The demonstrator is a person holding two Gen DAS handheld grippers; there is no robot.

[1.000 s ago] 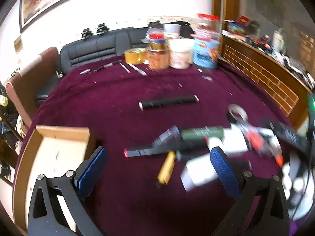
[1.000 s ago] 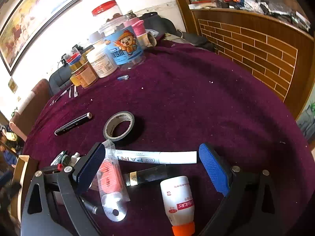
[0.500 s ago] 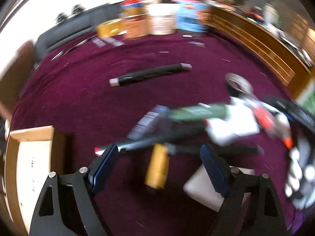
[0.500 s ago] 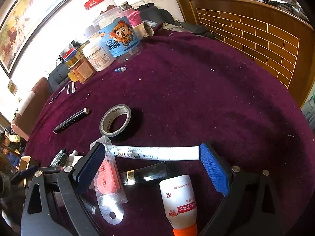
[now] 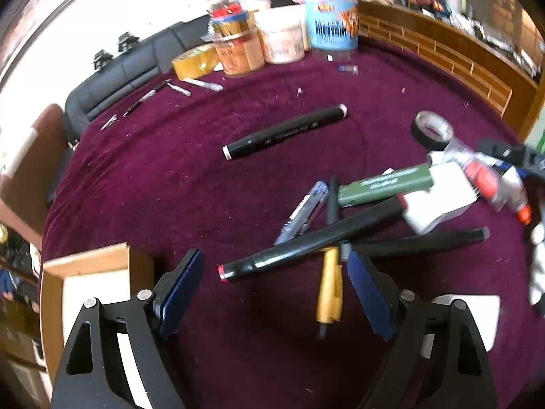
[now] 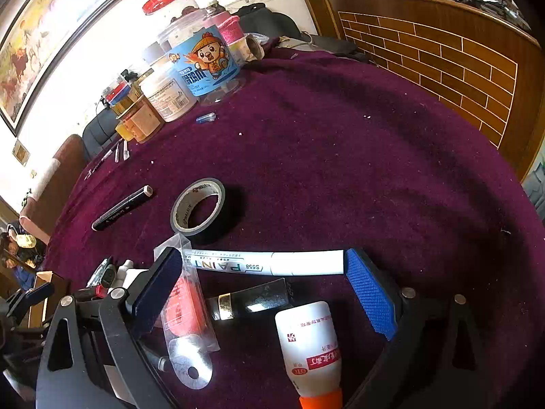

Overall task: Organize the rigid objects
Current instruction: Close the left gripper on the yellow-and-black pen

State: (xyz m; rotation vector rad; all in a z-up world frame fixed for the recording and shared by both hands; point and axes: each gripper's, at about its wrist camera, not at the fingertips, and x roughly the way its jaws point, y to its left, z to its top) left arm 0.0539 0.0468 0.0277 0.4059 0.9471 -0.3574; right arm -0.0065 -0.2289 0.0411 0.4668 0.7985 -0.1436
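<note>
My left gripper [image 5: 276,293] is open and low over a pile of pens on the purple tablecloth. A long black marker with a red end [image 5: 306,243] and a yellow pen [image 5: 329,288] lie between its fingers. A clear blue pen [image 5: 301,213], a green tube [image 5: 385,185] and a second black marker [image 5: 284,133] lie beyond. My right gripper [image 6: 264,293] is open around a white paint marker [image 6: 265,263], a black-and-gold object [image 6: 252,301] and a white glue bottle [image 6: 310,344].
An open cardboard box [image 5: 88,286] sits at the left. A black tape roll [image 6: 199,209] lies ahead of the right gripper. Jars [image 6: 201,64] and a yellow tape roll [image 5: 196,61] stand at the table's far edge. A brick-pattern wooden counter [image 6: 442,51] curves behind the table.
The left gripper has dropped toward the pen pile, which now lies between its fingers. The right gripper has edged forward; the white paint marker now sits level with its fingertips.
</note>
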